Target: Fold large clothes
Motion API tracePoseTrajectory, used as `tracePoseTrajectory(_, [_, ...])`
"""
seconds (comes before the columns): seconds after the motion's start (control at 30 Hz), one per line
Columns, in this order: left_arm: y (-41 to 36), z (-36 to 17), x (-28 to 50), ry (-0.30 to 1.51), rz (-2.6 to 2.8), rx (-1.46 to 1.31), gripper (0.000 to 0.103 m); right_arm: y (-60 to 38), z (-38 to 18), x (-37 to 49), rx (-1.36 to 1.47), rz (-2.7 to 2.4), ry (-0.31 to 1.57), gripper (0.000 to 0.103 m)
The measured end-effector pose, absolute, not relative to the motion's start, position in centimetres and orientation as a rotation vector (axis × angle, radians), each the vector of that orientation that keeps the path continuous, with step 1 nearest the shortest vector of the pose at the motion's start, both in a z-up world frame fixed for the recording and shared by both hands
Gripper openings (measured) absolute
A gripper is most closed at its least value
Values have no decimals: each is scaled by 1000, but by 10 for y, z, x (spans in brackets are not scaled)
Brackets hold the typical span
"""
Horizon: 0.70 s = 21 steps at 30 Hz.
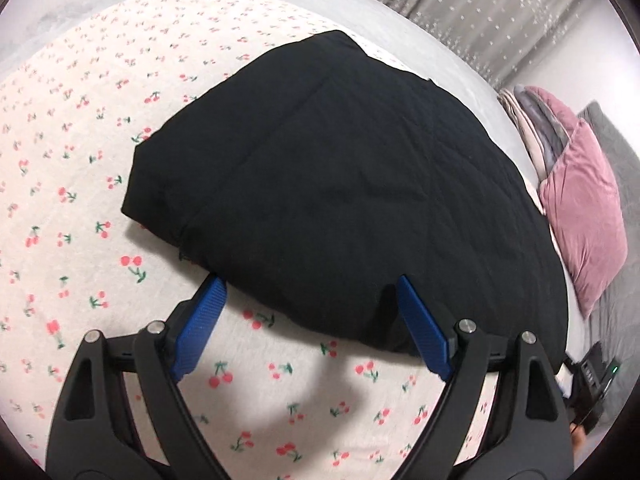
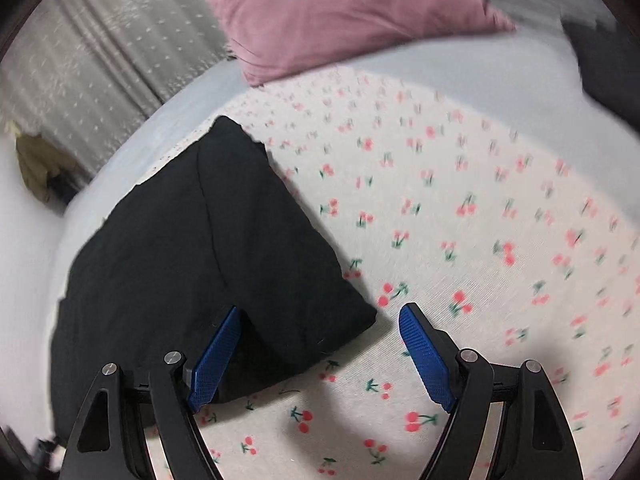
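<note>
left gripper (image 1: 308,300): jaws wide, empty, at near hem of folded black quilted garment (image 1: 344,184)
right gripper (image 2: 320,330): spread, empty, straddling garment's near corner
garment: mid-bed on cherry-print sheet (image 1: 72,160), far corner nearing the bed's far edge
handling: soft, puffy, light, probably slippery; pinch near corners
pink velvet pillow (image 2: 344,16): head edge

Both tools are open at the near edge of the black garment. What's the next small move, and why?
Probably lower both and close on that edge. The left tool straddles the black garment hem, one finger on the cherry sheet, one over the cloth; the right tool brackets the near corner. Neither grips anything, and the garment lies flat, still to be folded.
</note>
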<state>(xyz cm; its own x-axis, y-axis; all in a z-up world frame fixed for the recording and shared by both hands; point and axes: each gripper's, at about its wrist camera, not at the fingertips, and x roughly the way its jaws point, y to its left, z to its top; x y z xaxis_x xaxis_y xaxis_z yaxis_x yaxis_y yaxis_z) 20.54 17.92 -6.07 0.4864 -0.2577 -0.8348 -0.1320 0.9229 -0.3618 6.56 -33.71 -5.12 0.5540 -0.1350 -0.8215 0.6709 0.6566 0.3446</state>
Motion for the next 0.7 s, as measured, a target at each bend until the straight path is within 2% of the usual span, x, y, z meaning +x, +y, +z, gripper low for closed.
tracePoseTrajectory(0.1, [187, -73, 213, 1082, -85, -514, 87, -345, -61, 64, 813, -480, 843, 82])
tracePoseTrajectory(0.33, [211, -88, 219, 939, -142, -779, 87, -359, -73, 74, 952, -368, 714, 84])
tracePoseTrajectory(0.37, [214, -91, 220, 914, -151, -827, 86, -362, -75, 76, 972, -345, 688, 79])
tracePoseTrajectory(0.4, [217, -93, 221, 898, -151, -856, 84, -365, -76, 77, 988, -328, 672, 64])
tracePoseTrajectory(0.43, [220, -95, 221, 884, -147, -883, 77, -366, -78, 78, 1007, -309, 659, 56])
tracePoseTrajectory(0.47, [222, -99, 223, 865, -137, -914, 65, -369, -81, 78, 1040, -288, 643, 42])
tracePoseTrajectory(0.57, [234, -109, 221, 828, -141, -986, 37, -374, -80, 77, 1102, -248, 614, 29])
tracePoseTrajectory(0.63, [234, -106, 221, 816, -143, -1004, 28, -370, -68, 74, 1078, -237, 592, 26])
tracePoseTrajectory(0.7, [233, -88, 219, 785, -157, -976, 25, -362, -46, 69, 1028, -229, 565, 23])
